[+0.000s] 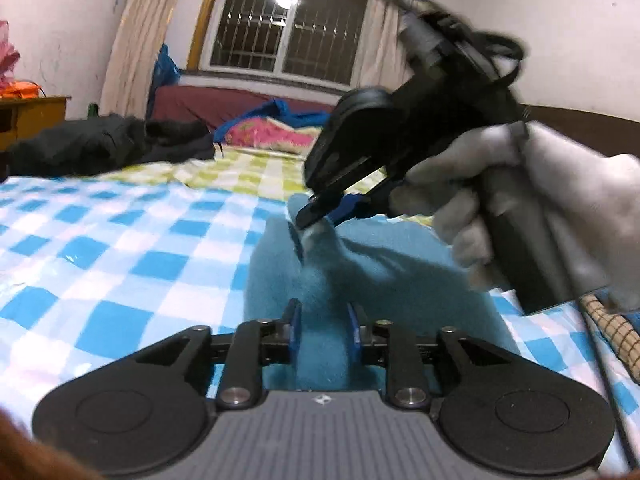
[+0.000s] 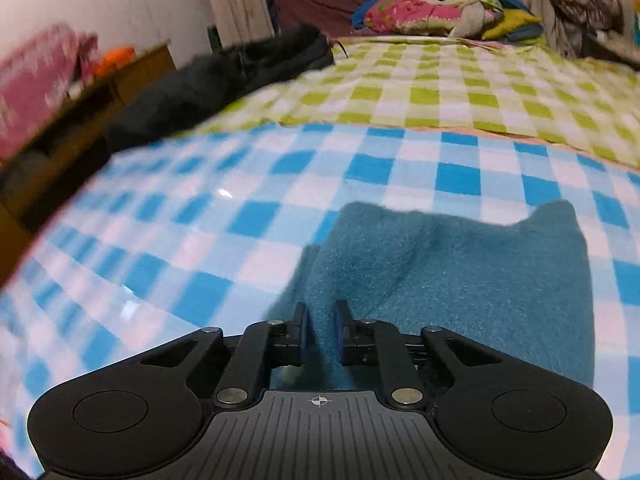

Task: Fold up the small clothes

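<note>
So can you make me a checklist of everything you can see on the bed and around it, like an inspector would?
Surface: blue-and-white checked sheet over a bed, green checked cover behind it.
Job's things: one teal fuzzy garment, lying partly bunched on the blue sheet.
Clutter: black clothing at the far left, pink floral bedding at the bed's head.
Grippers: right gripper, held by a white-gloved hand, pinches a raised bit of the garment; left gripper has garment between its pads, contact unclear.
Cables: black cable looped at the right gripper's top.
Surroundings: barred window with curtains, wooden cabinet at left.
</note>
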### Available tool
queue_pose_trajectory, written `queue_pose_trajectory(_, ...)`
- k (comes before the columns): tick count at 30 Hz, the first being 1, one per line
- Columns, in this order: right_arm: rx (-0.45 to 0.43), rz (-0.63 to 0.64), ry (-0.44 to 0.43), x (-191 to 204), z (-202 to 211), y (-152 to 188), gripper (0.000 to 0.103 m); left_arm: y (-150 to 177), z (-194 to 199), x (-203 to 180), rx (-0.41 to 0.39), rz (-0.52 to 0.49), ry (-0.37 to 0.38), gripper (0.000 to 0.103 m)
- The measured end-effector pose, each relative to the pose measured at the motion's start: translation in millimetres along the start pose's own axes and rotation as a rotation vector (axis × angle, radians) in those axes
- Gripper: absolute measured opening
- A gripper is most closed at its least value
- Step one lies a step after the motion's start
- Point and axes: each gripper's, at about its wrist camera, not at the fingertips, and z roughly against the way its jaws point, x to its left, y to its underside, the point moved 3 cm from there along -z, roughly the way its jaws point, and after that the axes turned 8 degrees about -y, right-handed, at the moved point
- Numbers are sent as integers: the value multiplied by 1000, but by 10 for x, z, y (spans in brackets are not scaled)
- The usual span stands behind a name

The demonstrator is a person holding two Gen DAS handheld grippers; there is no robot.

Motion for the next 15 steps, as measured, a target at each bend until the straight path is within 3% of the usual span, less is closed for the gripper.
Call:
queue_pose_trajectory(5, -25, -5, -87, 192, 155, 44, 8, 86, -114, 47, 77, 19, -2, 34)
queue_pose_trajectory(6, -22, -3, -110, 239, 146, 61, 2, 96, -120, 56, 79, 19, -2, 33)
queue_pose_trajectory(8, 12, -24, -199, 336, 43, 104, 2, 93, -132, 67, 94, 14, -7, 30)
queue_pose_trajectory(12, 73, -11, -204, 510, -272, 214, 2, 129, -171, 132, 131, 43, -7, 28)
queue_pose_trajectory(15, 5, 40, -192, 525, -66, 190, 7, 132, -171, 131, 129, 35, -5, 28)
